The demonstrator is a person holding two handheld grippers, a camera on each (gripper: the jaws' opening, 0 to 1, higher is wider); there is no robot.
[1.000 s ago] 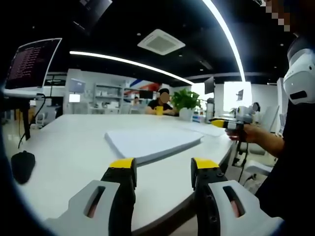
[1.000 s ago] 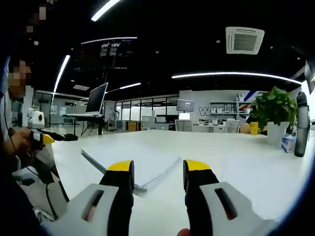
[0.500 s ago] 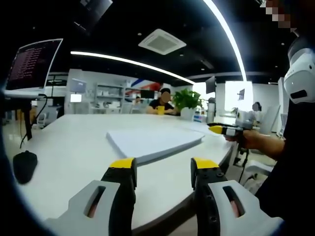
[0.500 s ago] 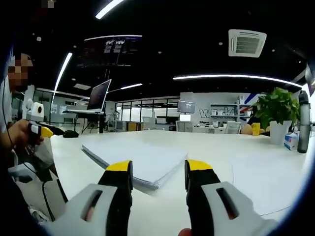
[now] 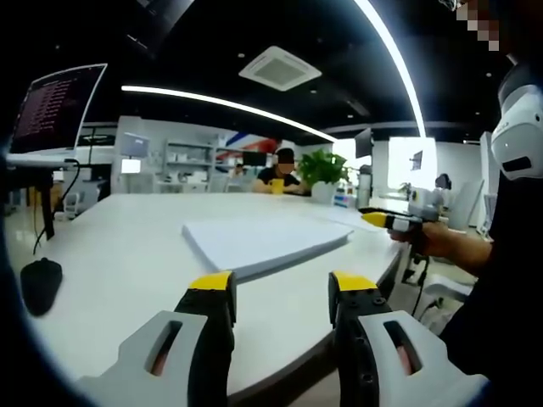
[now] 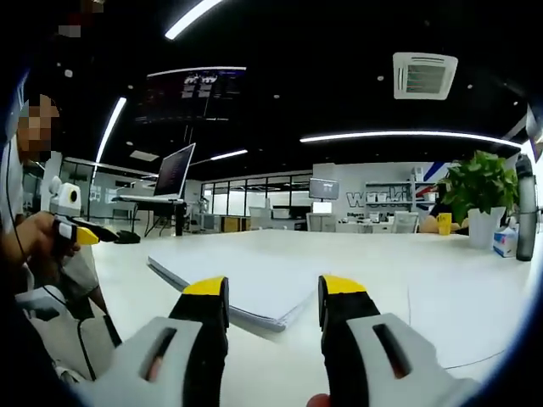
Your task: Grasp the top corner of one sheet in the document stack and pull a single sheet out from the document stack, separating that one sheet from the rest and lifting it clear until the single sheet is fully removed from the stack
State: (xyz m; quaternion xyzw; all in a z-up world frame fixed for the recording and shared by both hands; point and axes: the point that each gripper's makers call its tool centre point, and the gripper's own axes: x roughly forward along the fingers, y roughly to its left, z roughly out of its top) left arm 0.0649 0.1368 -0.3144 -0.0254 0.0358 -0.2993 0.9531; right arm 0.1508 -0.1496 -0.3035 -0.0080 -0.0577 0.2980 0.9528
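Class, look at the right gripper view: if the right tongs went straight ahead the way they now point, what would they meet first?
Most likely the document stack: its near corner lies on the white table just beyond the open right tongs, in line with the gap. Depth is uncertain; held level, they might pass over it.

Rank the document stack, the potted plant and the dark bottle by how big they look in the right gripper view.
1. document stack, widest by far, though closest to the camera.
2. potted plant.
3. dark bottle, tall but narrow, cut by the view's edge, so its rank against the plant is unsure.
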